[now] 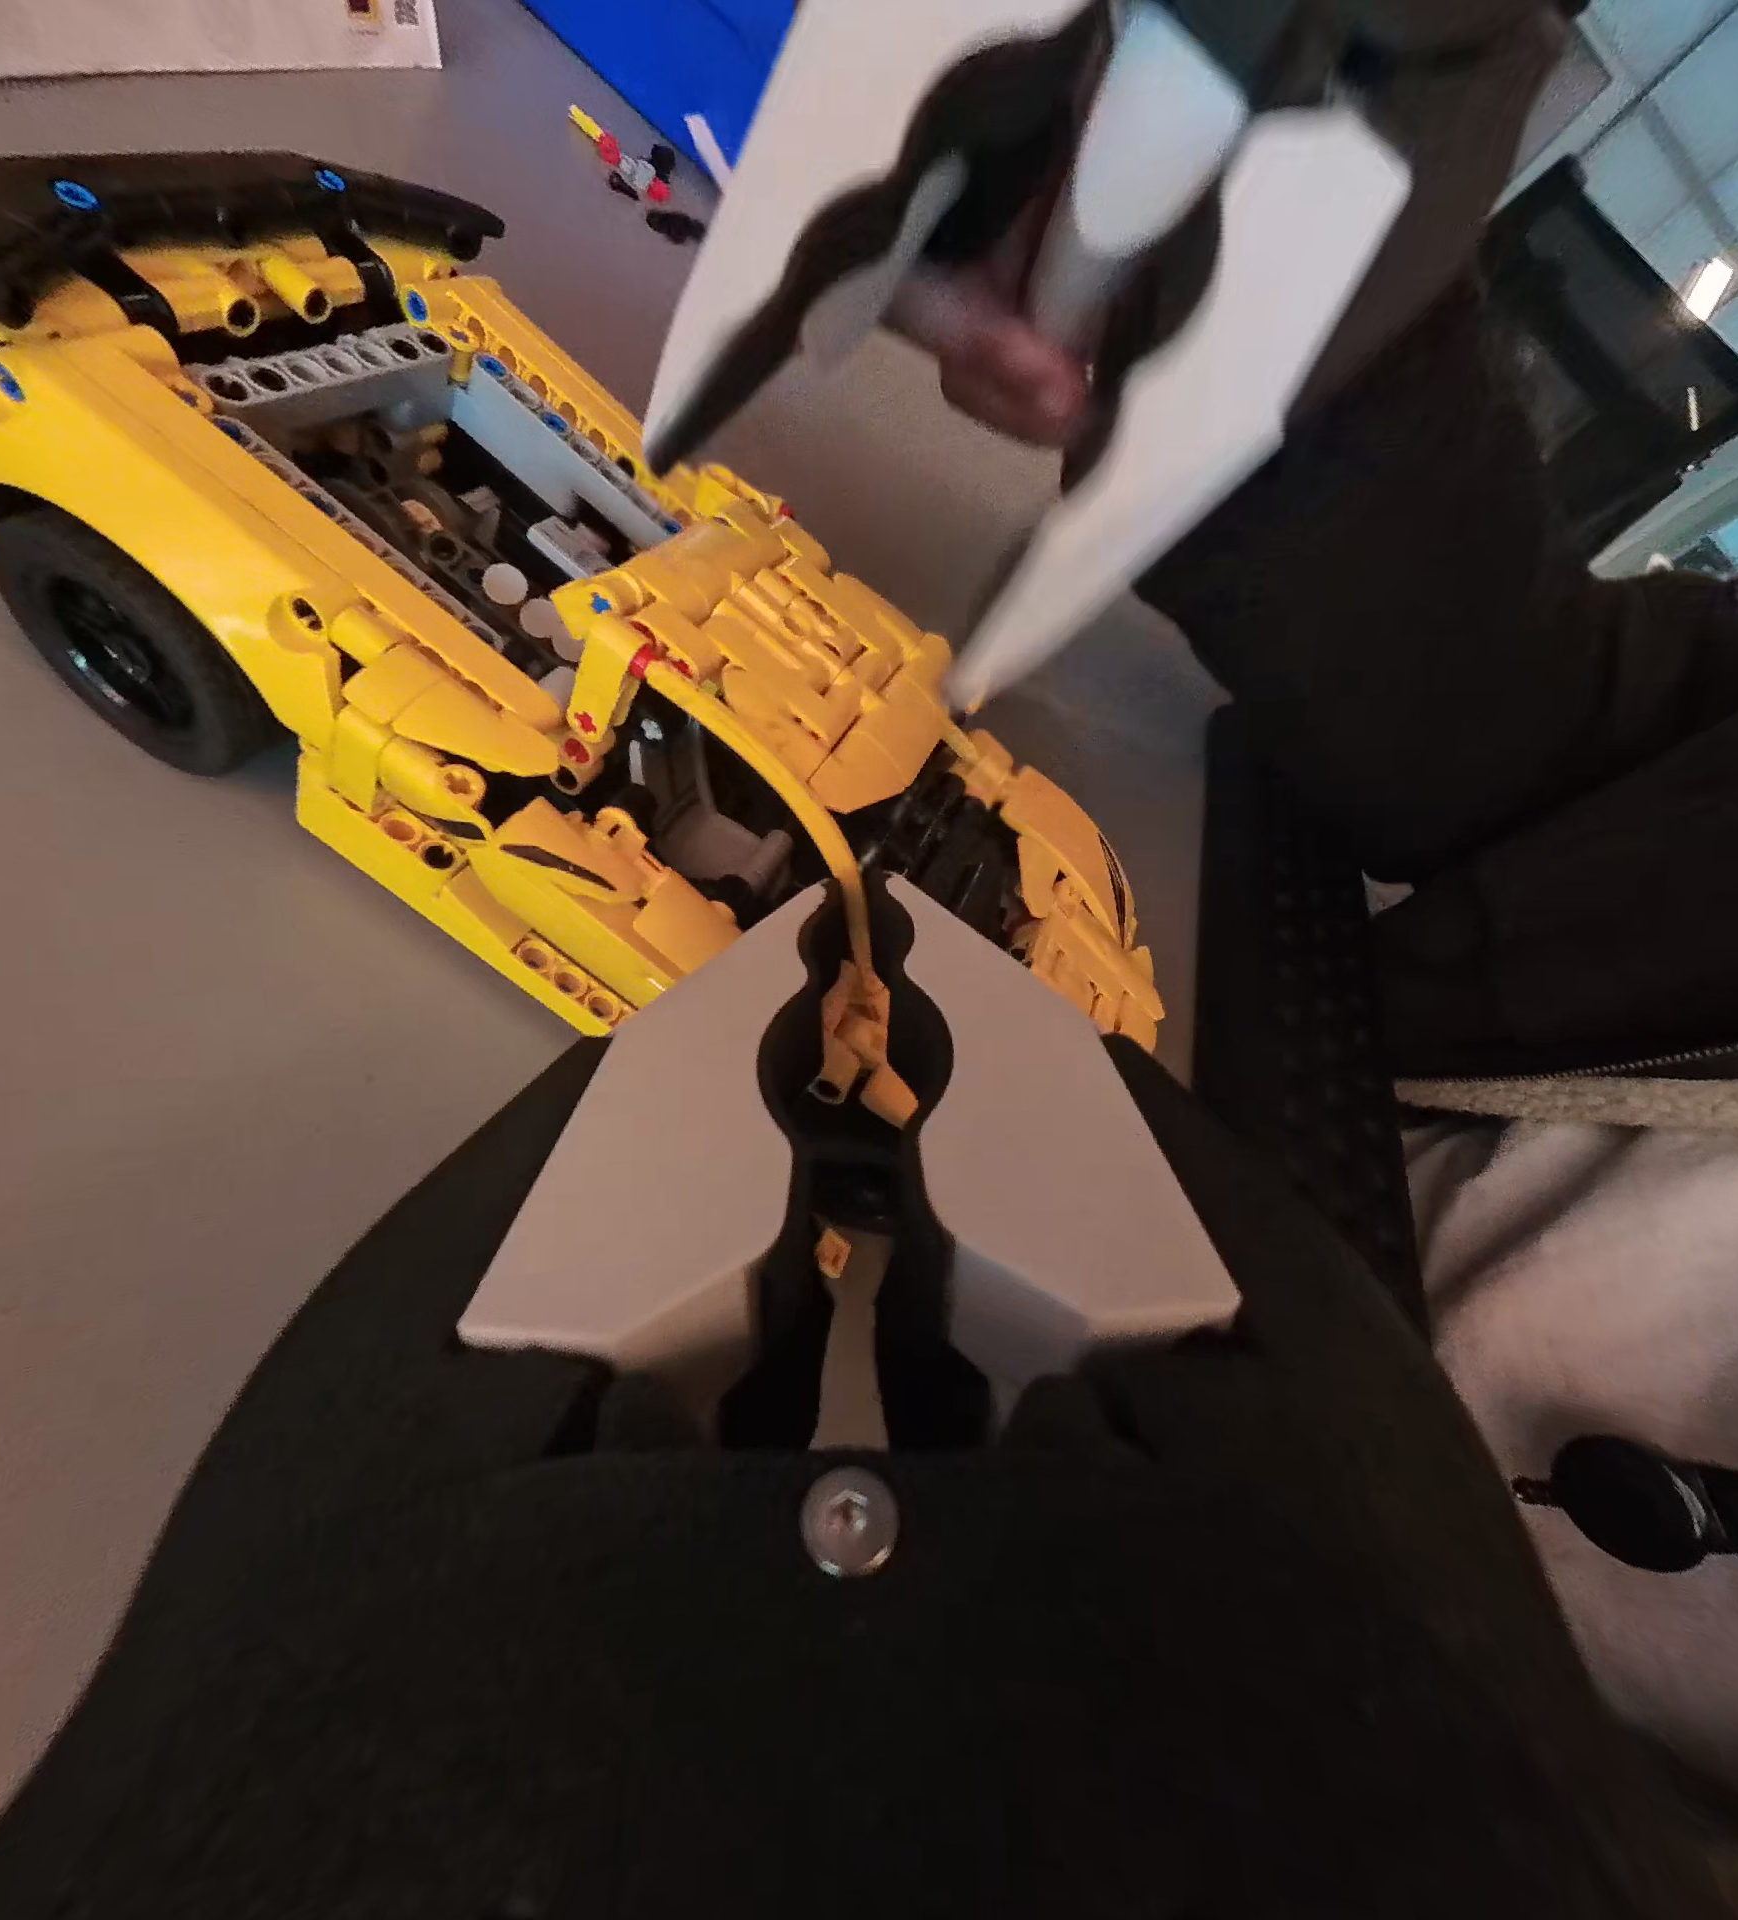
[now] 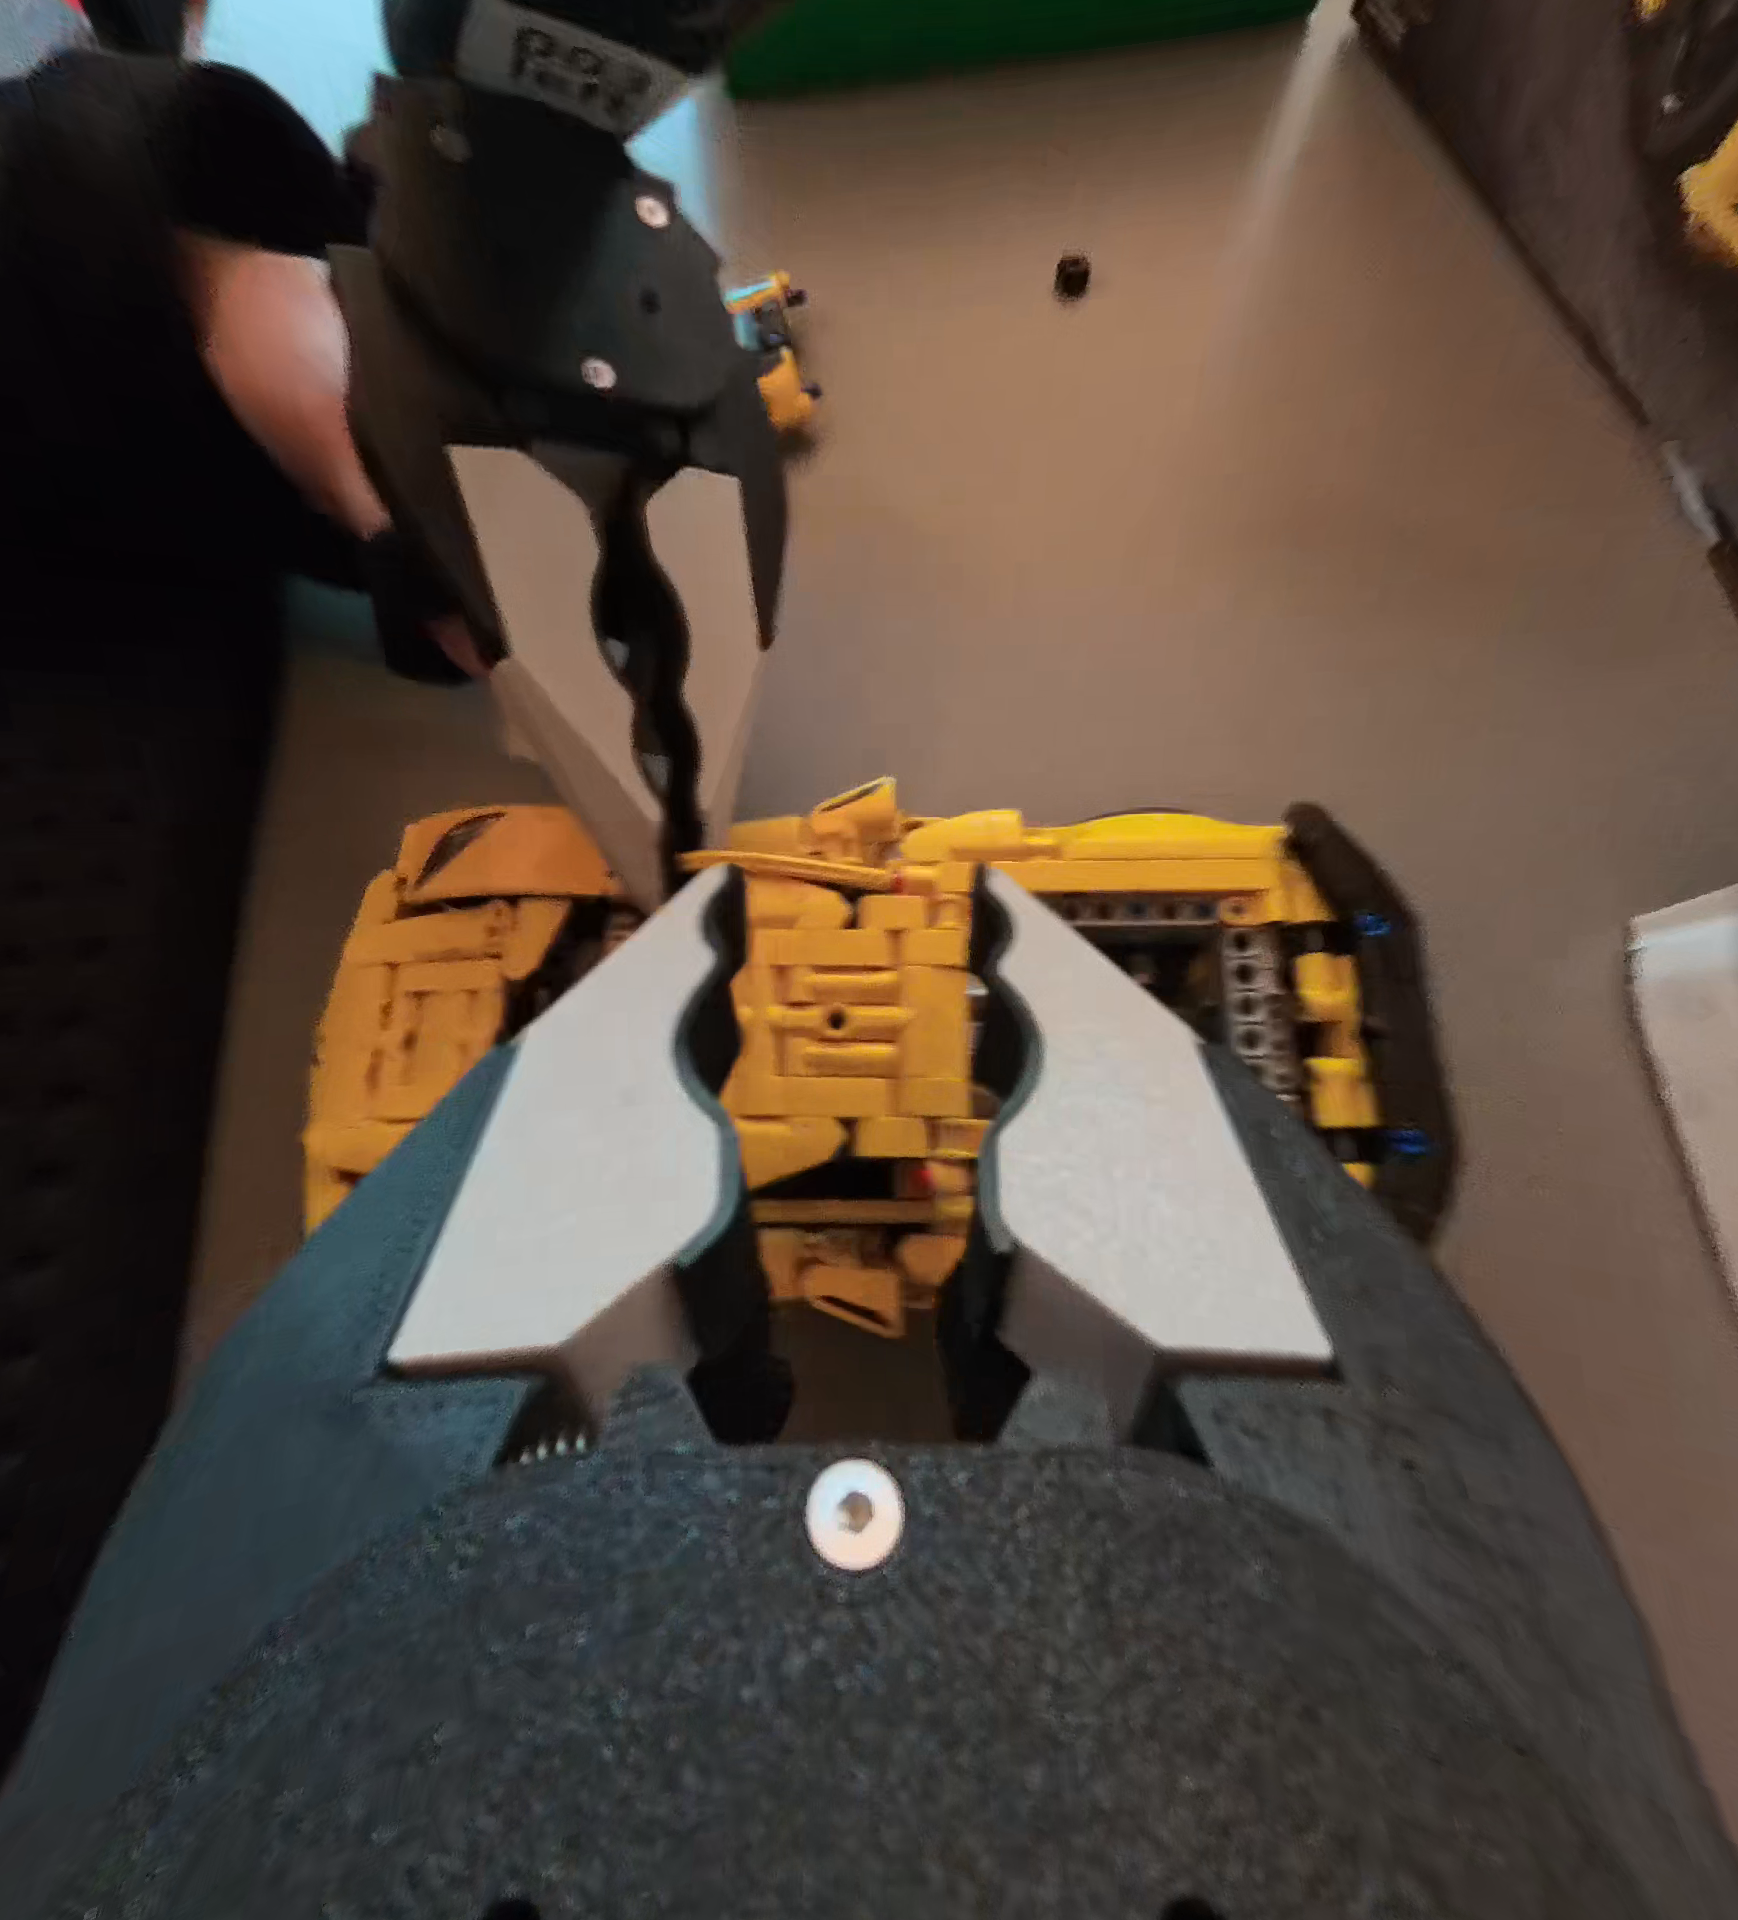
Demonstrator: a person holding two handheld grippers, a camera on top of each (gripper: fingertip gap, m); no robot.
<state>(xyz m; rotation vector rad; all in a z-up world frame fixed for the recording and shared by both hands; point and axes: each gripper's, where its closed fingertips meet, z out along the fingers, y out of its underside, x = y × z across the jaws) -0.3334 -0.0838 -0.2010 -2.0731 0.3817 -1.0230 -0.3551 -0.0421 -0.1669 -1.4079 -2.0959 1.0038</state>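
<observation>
Left claw [image 1: 860, 894] sits closest to the lens, clenched on a thin yellow hose [image 1: 782, 774] that arches from the roof of a yellow brick-built car [image 1: 221, 582]; small yellow connectors show between its fingers. Car stands on the grey worktop [image 1: 117, 1091], black rear wing [image 1: 190, 203] away from the person, cabin partly open. Right claw [image 2: 854, 883] is released, fingers spread to either side of the car's roof panel [image 2: 844, 1018], tips close above it; contact cannot be confirmed. Loose small parts [image 1: 636, 166] lie well apart, beyond the car. A dark box [image 2: 1675, 208] stands at the worktop edge.
</observation>
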